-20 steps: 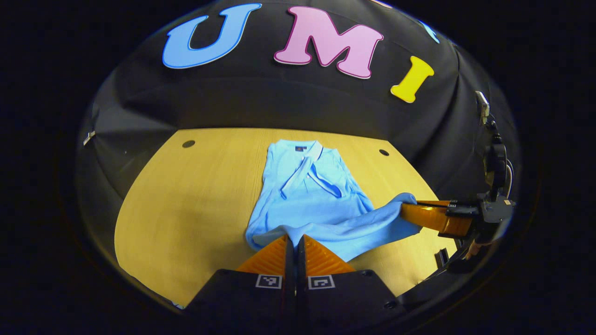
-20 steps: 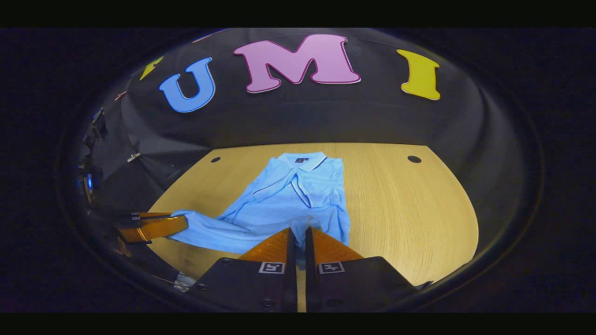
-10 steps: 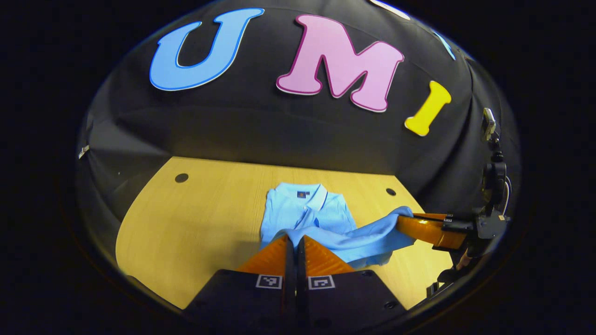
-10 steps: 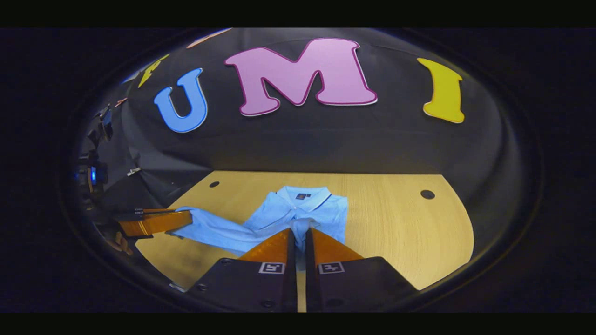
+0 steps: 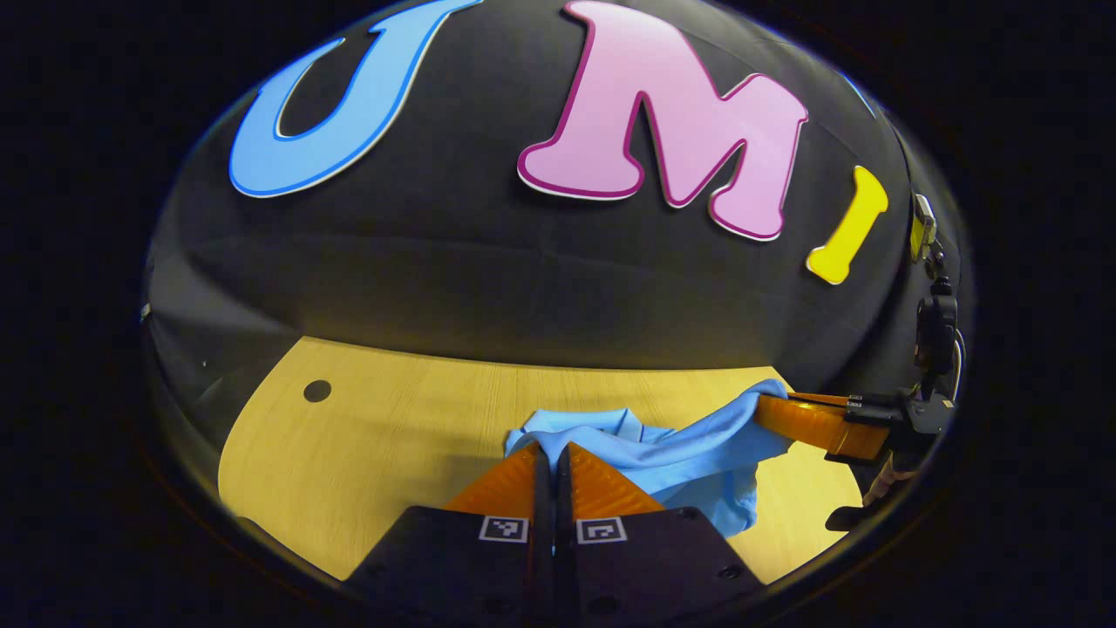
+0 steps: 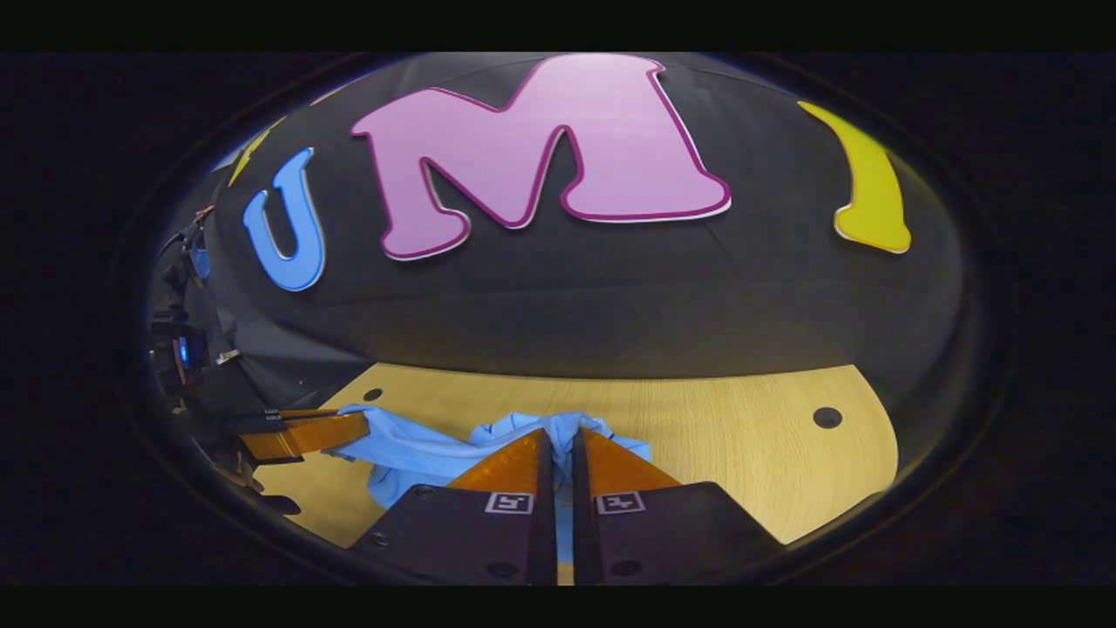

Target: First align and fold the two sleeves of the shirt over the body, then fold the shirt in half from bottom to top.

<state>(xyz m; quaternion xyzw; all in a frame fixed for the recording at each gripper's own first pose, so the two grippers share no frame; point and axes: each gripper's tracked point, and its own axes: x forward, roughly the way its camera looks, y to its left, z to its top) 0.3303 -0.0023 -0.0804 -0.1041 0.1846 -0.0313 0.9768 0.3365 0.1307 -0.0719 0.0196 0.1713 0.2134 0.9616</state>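
The light blue polo shirt point(image 5: 689, 458) lies on the wooden table point(image 5: 392, 436), its bottom hem lifted and stretched between both grippers. My left gripper point(image 5: 551, 449) is shut on one hem corner. In the left gripper view, the right gripper point(image 5: 772, 412) comes in from the right, pinching the other corner. In the right gripper view, my right gripper point(image 6: 558, 436) is shut on the hem, and the shirt point(image 6: 410, 452) runs left to the left gripper point(image 6: 356, 425). The raised cloth hides the collar and the folded sleeves.
The booth's black cloth wall rises close behind the table's far edge. Small dark holes point(image 5: 316, 391) point(image 6: 826, 417) mark the tabletop point(image 6: 741, 453) near its far corners. A hand shows under the other gripper at the left edge of the right gripper view.
Both grippers have carried the hem forward over the shirt toward the collar. The collar and chest, seen earlier, are now covered by the lifted cloth. The wall looms nearer.
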